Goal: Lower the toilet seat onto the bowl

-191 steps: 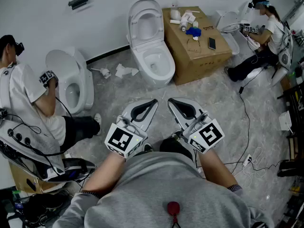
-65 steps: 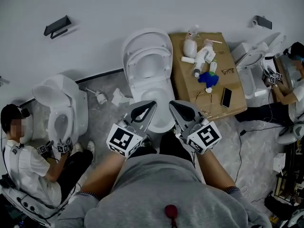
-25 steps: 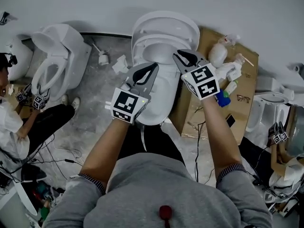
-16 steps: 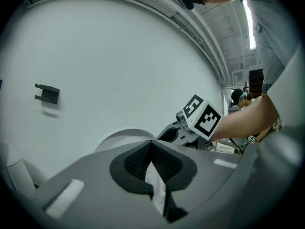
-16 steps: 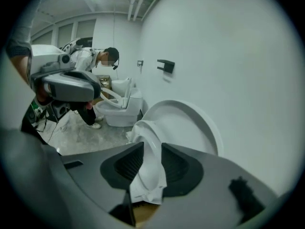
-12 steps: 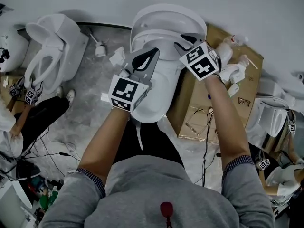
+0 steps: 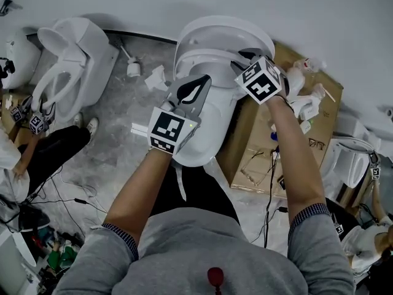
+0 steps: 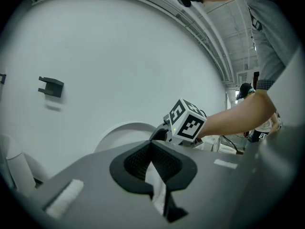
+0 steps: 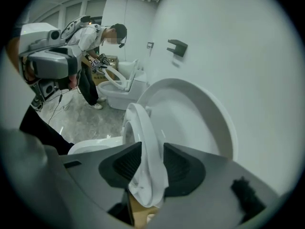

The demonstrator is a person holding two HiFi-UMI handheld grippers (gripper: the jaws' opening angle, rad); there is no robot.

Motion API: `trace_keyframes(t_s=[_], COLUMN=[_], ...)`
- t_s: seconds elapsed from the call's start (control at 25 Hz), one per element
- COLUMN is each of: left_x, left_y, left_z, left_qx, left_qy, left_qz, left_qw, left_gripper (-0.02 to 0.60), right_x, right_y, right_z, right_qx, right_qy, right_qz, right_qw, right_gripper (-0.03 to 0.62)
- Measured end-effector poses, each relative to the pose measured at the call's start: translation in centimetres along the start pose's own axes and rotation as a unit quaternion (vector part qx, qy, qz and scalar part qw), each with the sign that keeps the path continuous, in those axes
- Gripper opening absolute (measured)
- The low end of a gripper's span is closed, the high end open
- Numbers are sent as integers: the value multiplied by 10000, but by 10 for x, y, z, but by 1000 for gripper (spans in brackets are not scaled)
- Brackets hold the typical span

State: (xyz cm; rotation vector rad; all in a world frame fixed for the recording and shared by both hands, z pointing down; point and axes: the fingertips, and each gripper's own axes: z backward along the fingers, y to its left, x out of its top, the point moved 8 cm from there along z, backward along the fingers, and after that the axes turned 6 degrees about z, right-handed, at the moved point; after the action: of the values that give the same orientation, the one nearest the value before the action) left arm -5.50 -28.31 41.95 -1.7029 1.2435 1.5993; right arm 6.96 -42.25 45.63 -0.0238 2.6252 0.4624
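Note:
A white toilet stands below me, its lid [image 7: 224,29] raised against the wall. The seat ring [image 7: 206,57] is upright just in front of the lid, above the bowl [image 7: 212,131]. My right gripper [image 7: 241,55] is at the seat's right edge. In the right gripper view the seat ring [image 9: 140,132] runs between the two pads of the right gripper [image 9: 147,162] with small gaps on both sides. Those jaws have just been opening. My left gripper [image 7: 204,80] hovers over the bowl with its tips together and nothing in it. The left gripper [image 8: 151,147] points towards the lid.
A cardboard box [image 7: 258,146] with bottles [image 7: 304,106] stands right of the toilet. Another toilet [image 7: 73,60] and a person [image 7: 24,152] are at the left, a third toilet [image 7: 350,165] at the far right. Cables lie on the floor. A dark bracket [image 9: 176,46] hangs on the wall.
My right gripper has dropped from beside the lid onto the seat's right edge, with its jaws spread around the rim. The left gripper has sunk slightly towards the bowl.

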Motion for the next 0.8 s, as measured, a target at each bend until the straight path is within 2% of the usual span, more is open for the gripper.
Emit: trace_keyframes(t_s=[0.12,0.4,0.8], left_x=[0,-7,-4], left_y=[1,-1,-15], left_z=[5,15,30], left_qx=[1,165,174], left_qy=[1,27,21], left_qz=[40,95,-9], left_qw=[10000,9998,9998], left_gripper=[8,8,8], right_x=[1,3,6], right_y=[0,6,22], right_z=[-1,-1,8], right_qx=[-4,-63,-68], right_qy=[81,194,159], right_qz=[80,268,307], right_qw=[9999,9994,9994], right_gripper=[106,97,97])
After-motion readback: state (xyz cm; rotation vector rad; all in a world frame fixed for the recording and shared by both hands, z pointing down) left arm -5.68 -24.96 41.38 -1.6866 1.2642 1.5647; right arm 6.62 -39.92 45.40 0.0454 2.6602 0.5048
